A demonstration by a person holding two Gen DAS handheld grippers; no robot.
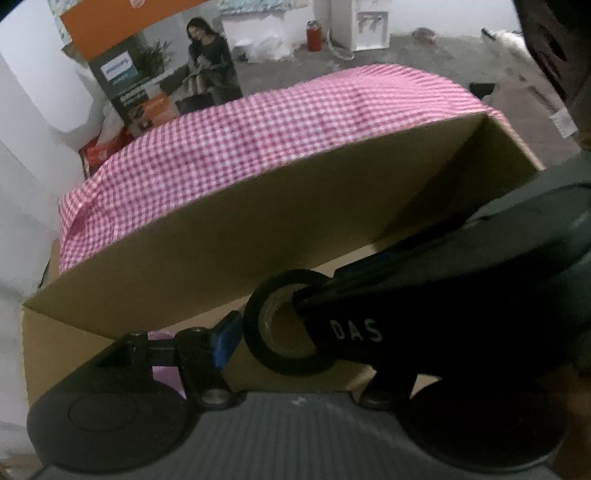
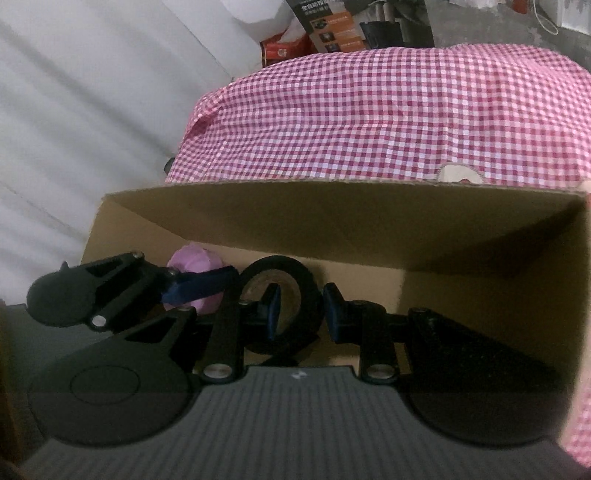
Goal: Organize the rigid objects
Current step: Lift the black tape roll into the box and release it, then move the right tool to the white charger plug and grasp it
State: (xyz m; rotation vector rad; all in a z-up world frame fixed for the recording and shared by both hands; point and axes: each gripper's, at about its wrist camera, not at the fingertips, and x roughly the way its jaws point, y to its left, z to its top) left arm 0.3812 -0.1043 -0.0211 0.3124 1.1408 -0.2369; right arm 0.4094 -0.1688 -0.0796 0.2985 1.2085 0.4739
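A black tape roll (image 1: 258, 332) (image 2: 291, 267) hangs low inside an open cardboard box (image 1: 258, 229) (image 2: 332, 221). My right gripper (image 2: 303, 314) is shut on the roll's wall, one pad inside the hole and one outside. In the left wrist view its finger (image 1: 354, 328) pokes into the hole from the right. My left gripper (image 1: 291, 332) spans the roll across its width. Its blue pad (image 1: 225, 339) rests against the outer rim, and its other finger is hidden behind the right gripper. A purple object (image 2: 192, 262) (image 1: 162, 335) lies on the box floor beside the left finger (image 2: 201, 287).
A pink checked cloth (image 1: 277, 122) (image 2: 388, 110) covers the surface behind the box's far wall. Beyond it stand a printed carton (image 1: 147, 74) and a red canister (image 1: 314, 35) on a grey floor. A white wall (image 2: 74, 110) runs along the left.
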